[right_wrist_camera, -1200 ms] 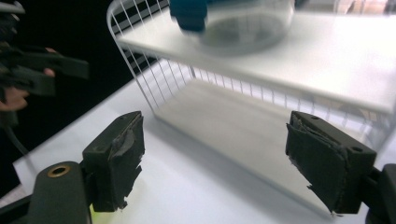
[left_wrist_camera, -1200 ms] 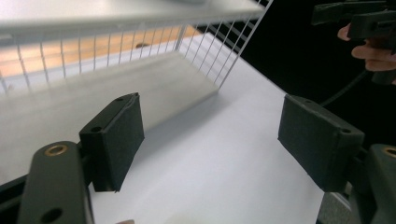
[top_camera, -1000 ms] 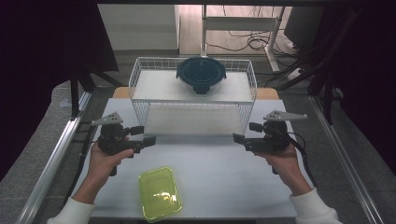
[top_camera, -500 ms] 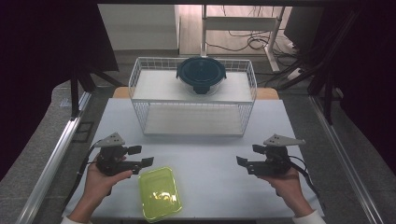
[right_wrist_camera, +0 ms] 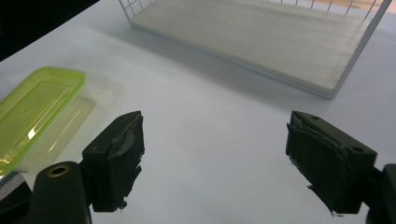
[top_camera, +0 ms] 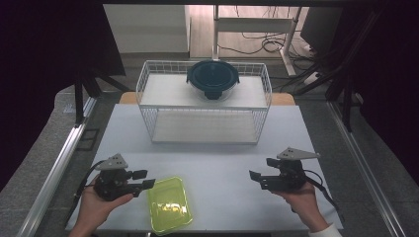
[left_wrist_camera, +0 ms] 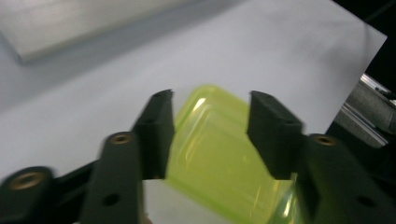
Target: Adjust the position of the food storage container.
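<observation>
Dark curtains (top_camera: pixel 44 59) flank the white table (top_camera: pixel 217 148); cables (top_camera: pixel 257 47) lie on the wooden floor (top_camera: pixel 197 34) behind.

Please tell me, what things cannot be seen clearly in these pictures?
- Green container: in the left gripper view, blurred and partly covered by the black jaws; contents unclear.
- Round dark-lidded bowl: high view; the lid hides what is inside.
- Wire rack: cut off by the right gripper view's top edge.

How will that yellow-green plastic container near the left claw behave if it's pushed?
The yellow-green plastic container looks thin and translucent, so probably light. It lies flat and low on the smooth white table, so it will likely slide, not tip. Its glossy surface may be slippery.
</observation>
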`<move>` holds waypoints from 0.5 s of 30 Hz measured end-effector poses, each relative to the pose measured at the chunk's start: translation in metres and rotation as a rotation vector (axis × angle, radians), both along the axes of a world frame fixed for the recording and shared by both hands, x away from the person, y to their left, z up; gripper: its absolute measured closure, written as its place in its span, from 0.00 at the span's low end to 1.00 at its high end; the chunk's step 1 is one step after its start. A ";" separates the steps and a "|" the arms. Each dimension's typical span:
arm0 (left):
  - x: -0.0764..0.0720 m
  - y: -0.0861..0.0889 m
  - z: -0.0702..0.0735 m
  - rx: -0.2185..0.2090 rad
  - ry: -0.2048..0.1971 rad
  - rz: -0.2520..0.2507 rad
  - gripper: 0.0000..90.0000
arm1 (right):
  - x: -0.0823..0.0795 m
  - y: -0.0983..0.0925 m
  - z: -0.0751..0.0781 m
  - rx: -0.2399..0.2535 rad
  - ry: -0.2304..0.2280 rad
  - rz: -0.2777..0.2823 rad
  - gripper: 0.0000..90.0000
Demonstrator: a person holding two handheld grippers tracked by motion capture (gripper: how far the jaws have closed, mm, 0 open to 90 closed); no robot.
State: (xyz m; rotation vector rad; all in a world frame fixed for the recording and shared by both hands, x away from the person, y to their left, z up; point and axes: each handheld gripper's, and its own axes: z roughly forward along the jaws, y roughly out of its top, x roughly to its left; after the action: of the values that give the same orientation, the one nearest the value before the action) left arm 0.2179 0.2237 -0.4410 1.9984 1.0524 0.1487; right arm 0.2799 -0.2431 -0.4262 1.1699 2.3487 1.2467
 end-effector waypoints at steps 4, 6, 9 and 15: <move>-0.008 0.007 -0.002 0.016 0.030 0.012 0.80 | -0.002 -0.001 -0.005 -0.009 0.013 -0.009 0.21; -0.013 0.011 -0.005 0.033 0.051 0.021 0.87 | -0.003 -0.002 -0.005 -0.008 0.016 -0.014 0.21; -0.019 0.016 -0.011 0.052 0.091 0.018 0.95 | -0.004 -0.003 -0.004 -0.001 0.018 -0.020 0.21; -0.030 0.010 -0.032 0.153 0.200 -0.006 0.99 | -0.003 -0.005 -0.004 0.000 0.024 -0.026 0.21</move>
State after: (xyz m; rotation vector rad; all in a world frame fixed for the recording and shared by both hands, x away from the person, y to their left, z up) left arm 0.1880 0.2333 -0.4735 2.1889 1.1908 0.0265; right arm 0.2767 -0.2477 -0.4305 1.2179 2.3424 1.2310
